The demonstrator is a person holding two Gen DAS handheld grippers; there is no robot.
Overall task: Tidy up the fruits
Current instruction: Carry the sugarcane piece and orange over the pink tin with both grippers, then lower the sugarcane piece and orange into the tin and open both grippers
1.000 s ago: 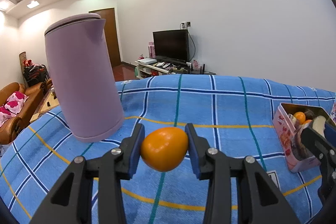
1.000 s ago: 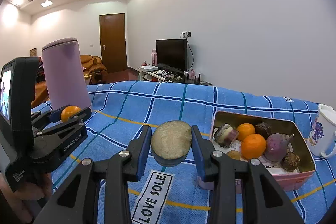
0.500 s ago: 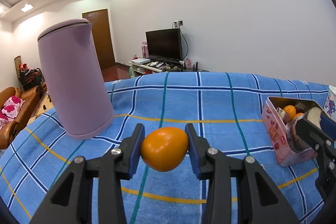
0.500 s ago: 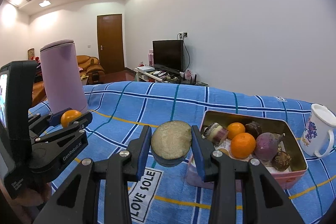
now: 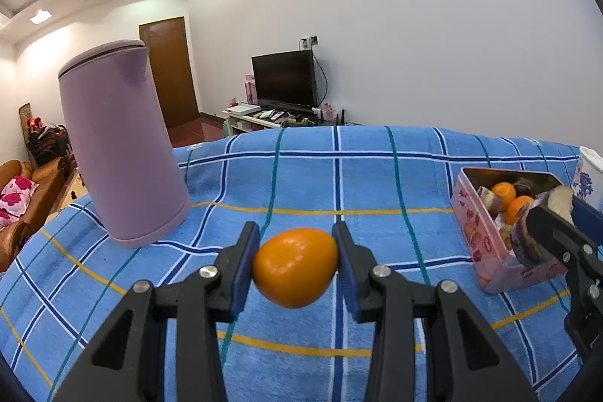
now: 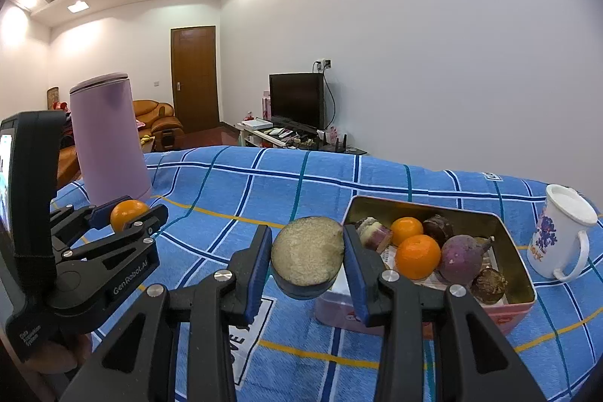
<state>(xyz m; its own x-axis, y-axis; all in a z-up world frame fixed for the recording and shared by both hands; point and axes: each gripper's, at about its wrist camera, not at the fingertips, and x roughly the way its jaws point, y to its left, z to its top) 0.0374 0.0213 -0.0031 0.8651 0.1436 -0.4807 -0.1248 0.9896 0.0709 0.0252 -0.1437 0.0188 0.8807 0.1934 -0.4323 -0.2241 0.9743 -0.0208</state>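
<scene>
I counted three oranges: one orange (image 5: 294, 268) clamped in my left hand-held gripper (image 5: 296, 266) and two oranges (image 6: 418, 256) lying in the single pink tin (image 6: 524, 307). There was one halved dark fruit (image 6: 308, 256) pinched in my right hand-held gripper (image 6: 307, 260). In the tin I also made out about five darker, purplish pieces, though some were too small to name. One purple kettle (image 6: 107, 142) and one white mug (image 6: 561, 240) stood on the blue checked cloth (image 6: 264, 183).

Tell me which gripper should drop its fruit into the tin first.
Right. The right gripper holds its halved fruit right at the tin's near edge; the left gripper, clamping an orange, sits farther off by the purple kettle.
</scene>
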